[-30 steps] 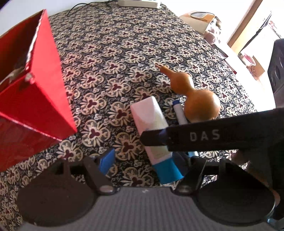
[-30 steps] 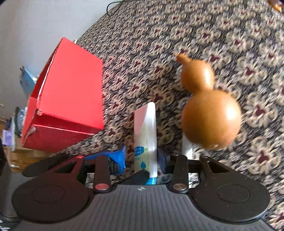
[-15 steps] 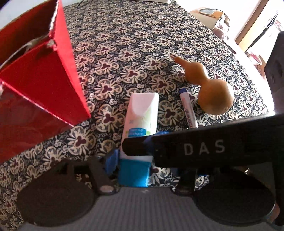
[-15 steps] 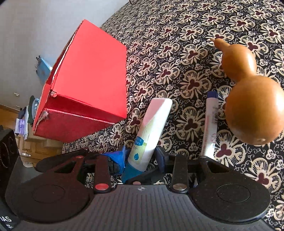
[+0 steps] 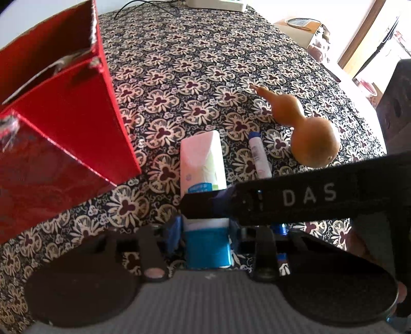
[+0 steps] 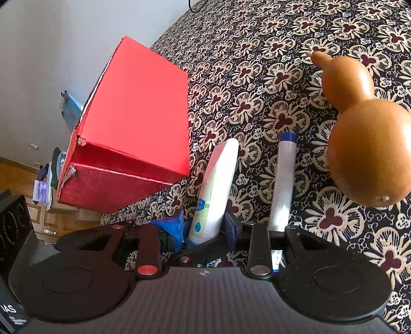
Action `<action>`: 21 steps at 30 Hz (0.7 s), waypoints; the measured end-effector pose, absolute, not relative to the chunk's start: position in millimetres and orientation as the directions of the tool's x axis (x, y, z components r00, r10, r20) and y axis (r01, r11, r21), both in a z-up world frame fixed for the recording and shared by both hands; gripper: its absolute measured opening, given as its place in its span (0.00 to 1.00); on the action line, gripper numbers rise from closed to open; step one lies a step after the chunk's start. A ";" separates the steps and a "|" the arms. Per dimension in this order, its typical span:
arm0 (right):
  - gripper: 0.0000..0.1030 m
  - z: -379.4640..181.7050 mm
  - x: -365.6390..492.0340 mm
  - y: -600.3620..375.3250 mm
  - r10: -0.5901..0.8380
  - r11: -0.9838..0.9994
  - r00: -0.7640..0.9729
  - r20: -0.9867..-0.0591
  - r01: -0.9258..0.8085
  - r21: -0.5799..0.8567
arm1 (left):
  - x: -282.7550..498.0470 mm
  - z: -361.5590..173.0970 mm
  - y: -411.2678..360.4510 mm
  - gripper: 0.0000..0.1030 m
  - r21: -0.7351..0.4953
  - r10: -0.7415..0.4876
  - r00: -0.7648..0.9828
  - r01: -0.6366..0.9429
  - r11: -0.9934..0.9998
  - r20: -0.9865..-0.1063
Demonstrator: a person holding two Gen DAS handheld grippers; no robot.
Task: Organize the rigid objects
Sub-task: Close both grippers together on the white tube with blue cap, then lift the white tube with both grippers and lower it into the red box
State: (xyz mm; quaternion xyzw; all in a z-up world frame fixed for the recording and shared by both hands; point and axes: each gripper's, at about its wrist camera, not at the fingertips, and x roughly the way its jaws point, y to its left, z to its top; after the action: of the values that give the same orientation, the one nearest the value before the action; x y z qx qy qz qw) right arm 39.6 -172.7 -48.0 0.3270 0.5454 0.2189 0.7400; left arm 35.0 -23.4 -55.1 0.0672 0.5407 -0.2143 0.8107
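Note:
A white tube with a blue cap lies on the patterned cloth. My left gripper is shut on its blue cap end. My right gripper is shut on the same tube's lower body, and its finger crosses the left wrist view. A white marker with a blue cap lies right of the tube. A brown gourd lies right of the marker. A red open box stands to the left.
The flowered tablecloth covers the table. A white power strip and a cable lie at the far edge. A dark speaker stands off the table at the right. Furniture and clutter show beyond the left edge.
My left gripper has moved in and closed on the tube's blue cap. The right gripper has kept its hold on the tube, and the tube now lies straighter between the box and the marker.

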 end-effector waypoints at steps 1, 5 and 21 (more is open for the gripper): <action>0.13 -47.3 38.1 -172.5 0.678 0.692 0.310 -0.667 0.035 0.721 | 34.7 -54.5 -22.7 0.32 -0.125 -0.276 0.321 0.420 0.899 -0.906; 0.11 -40.2 31.6 -168.5 0.666 0.694 0.338 -0.665 0.047 0.719 | 30.6 -47.9 -21.7 0.32 -0.129 -0.292 0.324 0.442 0.888 -0.900; 0.09 52.6 16.9 -165.0 0.572 0.734 0.608 -0.551 -0.079 0.674 | 14.6 38.6 -12.0 0.29 -0.087 -0.421 0.478 0.575 0.813 -0.771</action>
State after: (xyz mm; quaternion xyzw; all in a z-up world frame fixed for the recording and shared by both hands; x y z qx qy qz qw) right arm 16.9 -165.0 52.6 0.3091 0.3985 0.1932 0.8416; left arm 14.6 -12.0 38.6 0.0920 0.4195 -0.2913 0.8548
